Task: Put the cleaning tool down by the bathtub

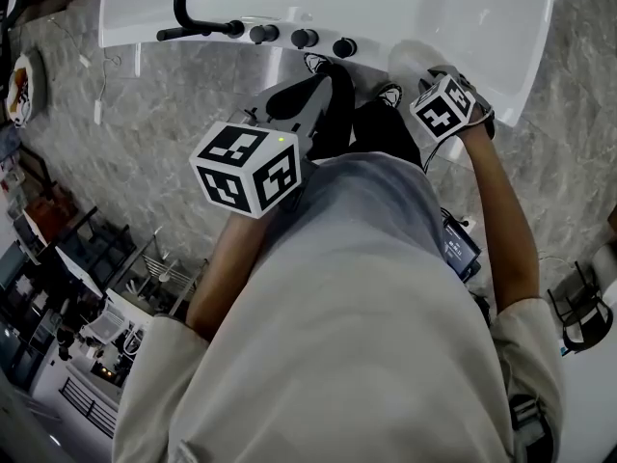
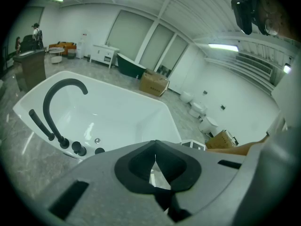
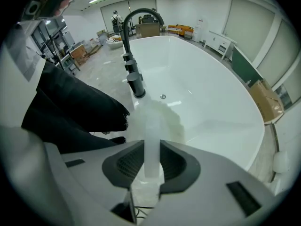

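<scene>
The white bathtub (image 1: 415, 8) fills the top of the head view, with its black arched faucet (image 1: 183, 8) and knobs on the near rim. My right gripper (image 3: 151, 147) is shut on the cleaning tool's (image 3: 151, 126) white handle, and the tool's fluffy white head rests over the tub's rim beside the knobs (image 3: 136, 86). In the head view this gripper (image 1: 431, 80) points steeply down at the rim, with the pale tool head (image 1: 410, 58) just beyond it. My left gripper (image 2: 155, 157) has its dark pads together with nothing between them. It hovers over the floor before the tub (image 2: 117, 112).
Grey marble floor (image 1: 164, 95) surrounds the tub. The person's black trousers and shoes (image 1: 333, 66) stand close to the rim between the grippers. Beyond the tub are a cardboard box (image 2: 154, 83), toilets (image 2: 197, 109) and a dark green tub (image 2: 129, 66).
</scene>
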